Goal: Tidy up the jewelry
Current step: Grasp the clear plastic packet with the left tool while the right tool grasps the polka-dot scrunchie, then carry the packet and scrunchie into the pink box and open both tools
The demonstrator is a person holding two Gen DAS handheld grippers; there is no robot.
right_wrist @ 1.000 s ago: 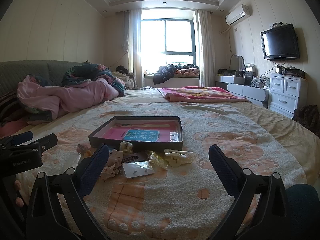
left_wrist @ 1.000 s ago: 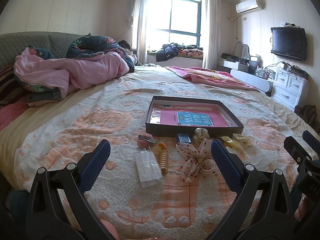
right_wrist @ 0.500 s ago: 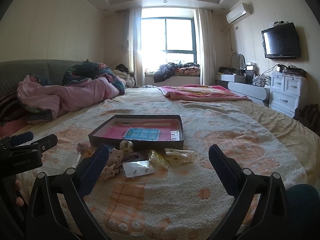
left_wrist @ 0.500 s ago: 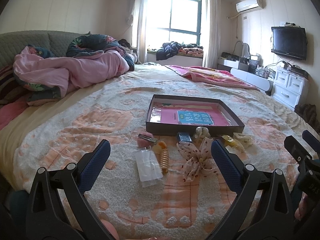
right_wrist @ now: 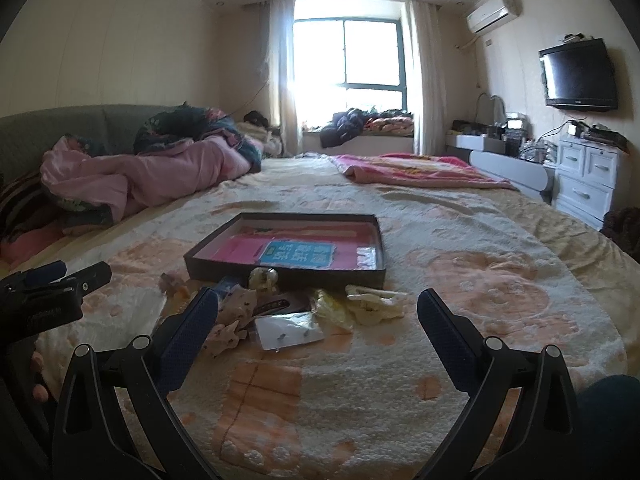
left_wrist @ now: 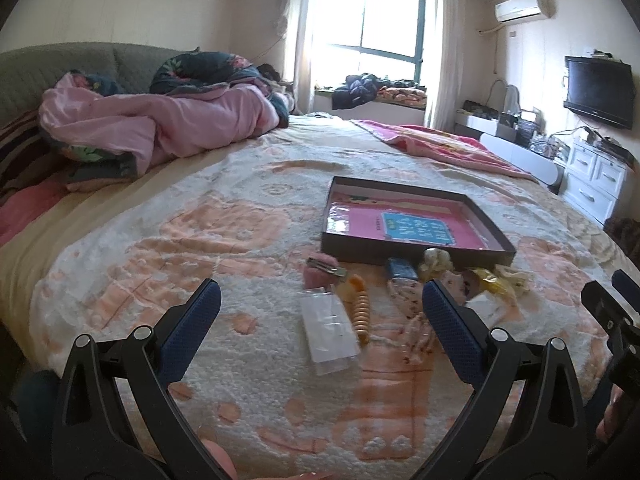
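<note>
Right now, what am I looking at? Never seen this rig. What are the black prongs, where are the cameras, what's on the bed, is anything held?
No robot arm here. A person holds a two-finger gripper in each hand, and each carries a fisheye camera looking forward along its fingers. One picture is from the left gripper, the other from the right gripper. The black prongs with blue pads are their fingers, spread wide with nothing between them.

Both hover over a bed with a fuzzy peach blanket. On it sits a shallow dark box with a pink lining. In front of it lies a loose pile: a clear packet, an orange spiral hair tie, a fabric bow, a card with small earrings and a pale claw clip. Nothing is held.
</note>
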